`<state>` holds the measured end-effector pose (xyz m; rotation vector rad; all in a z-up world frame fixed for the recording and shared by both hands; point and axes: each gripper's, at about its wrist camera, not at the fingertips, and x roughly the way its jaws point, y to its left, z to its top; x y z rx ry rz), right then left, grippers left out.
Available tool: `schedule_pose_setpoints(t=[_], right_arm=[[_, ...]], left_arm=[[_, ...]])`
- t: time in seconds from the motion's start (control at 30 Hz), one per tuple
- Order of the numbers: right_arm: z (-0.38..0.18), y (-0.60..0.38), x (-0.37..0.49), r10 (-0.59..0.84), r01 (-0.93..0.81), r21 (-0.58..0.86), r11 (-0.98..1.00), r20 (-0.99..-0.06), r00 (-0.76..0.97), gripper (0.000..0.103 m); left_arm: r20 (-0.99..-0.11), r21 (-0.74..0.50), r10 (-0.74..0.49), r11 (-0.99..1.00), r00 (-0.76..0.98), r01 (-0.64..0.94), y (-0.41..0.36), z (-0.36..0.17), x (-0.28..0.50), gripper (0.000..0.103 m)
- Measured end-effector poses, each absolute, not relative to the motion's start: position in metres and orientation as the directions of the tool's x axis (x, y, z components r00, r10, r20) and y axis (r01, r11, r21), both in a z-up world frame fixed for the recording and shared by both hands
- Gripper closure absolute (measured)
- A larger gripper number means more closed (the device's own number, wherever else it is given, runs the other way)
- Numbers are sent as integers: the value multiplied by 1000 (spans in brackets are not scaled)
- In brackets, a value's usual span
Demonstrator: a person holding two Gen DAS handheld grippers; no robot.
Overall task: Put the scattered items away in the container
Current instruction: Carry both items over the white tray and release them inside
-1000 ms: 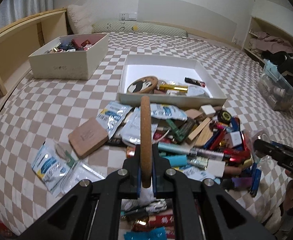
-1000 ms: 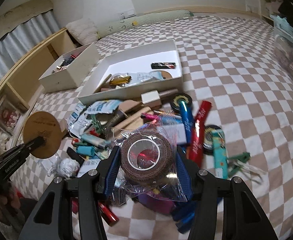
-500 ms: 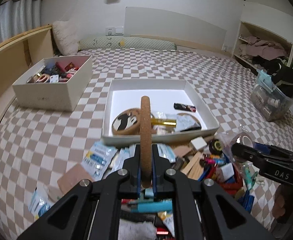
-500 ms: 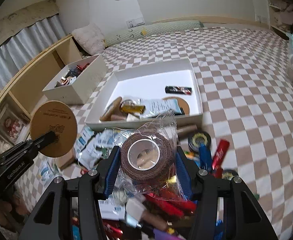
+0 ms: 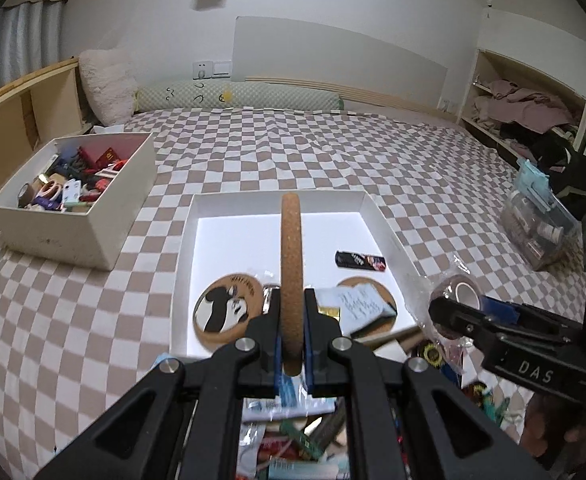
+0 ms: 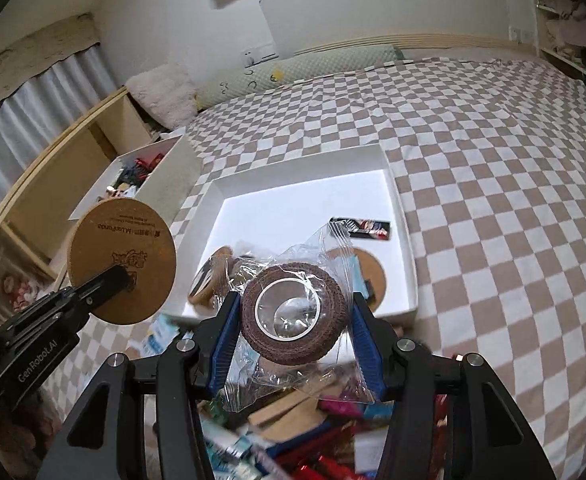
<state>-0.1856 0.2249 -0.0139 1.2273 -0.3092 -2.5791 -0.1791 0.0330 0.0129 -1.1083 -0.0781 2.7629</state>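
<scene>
**Carried above the white tray**

Spread beneath: checkered bed (image 5: pixel 333 152), white tray (image 5: pixel 385 232) near its front edge. Held over tray's near rim: cork coaster (image 5: pixel 291 272), edge-on, clamped in left hand-held gripper (image 5: pixel 292 320); bagged brown tape roll (image 6: pixel 293 314), squeezed in right hand-held gripper (image 6: pixel 293 332).
</scene>
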Motion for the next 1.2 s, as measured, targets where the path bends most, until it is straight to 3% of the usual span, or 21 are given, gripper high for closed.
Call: schedule_pose_setpoints(t=[0.5,1.13,1.2], right_arm=[[-38,228,-251,-266,124,240,-963,-769,-581,49],[-69,204,-335,-316,114,298,-948,-821,-475,49],[-74,210,-340,-319,74,325,-943,-819,-477,39]], left_arm=[[-714,-180,221,-975,-665,-130,48,-9,-252,95],[-749,-256,274,-959,-603,-118,57,-48,-306,95],[-748,-264,279,-958,-602,-116,57,-49,-309,95]])
